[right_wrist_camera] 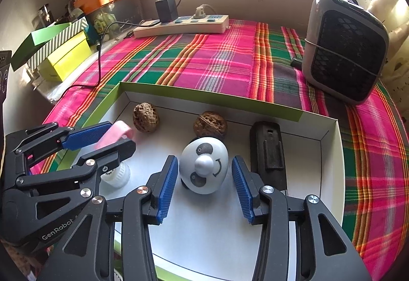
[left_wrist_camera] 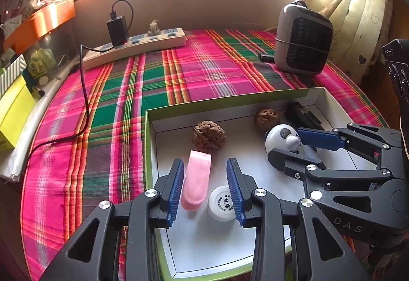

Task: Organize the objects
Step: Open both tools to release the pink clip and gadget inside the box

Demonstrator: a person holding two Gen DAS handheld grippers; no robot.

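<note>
A shallow white box with a green rim [left_wrist_camera: 147,132] [right_wrist_camera: 204,92] lies on the plaid cloth. It holds two walnuts [left_wrist_camera: 209,136] [left_wrist_camera: 266,118], a pink clip [left_wrist_camera: 196,180], a small white bottle [left_wrist_camera: 222,204], a panda toy [right_wrist_camera: 204,164] and a black device [right_wrist_camera: 267,150]. My left gripper [left_wrist_camera: 205,187] is open, with the pink clip and the white bottle between its fingers. My right gripper [right_wrist_camera: 205,184] is open around the panda toy [left_wrist_camera: 282,139], not touching it.
A grey fan heater [left_wrist_camera: 303,39] [right_wrist_camera: 343,47] stands at the far right of the cloth. A white power strip [left_wrist_camera: 135,47] [right_wrist_camera: 181,24] with a black charger and cable lies at the back. Yellow and green boxes [right_wrist_camera: 61,51] stand to the left.
</note>
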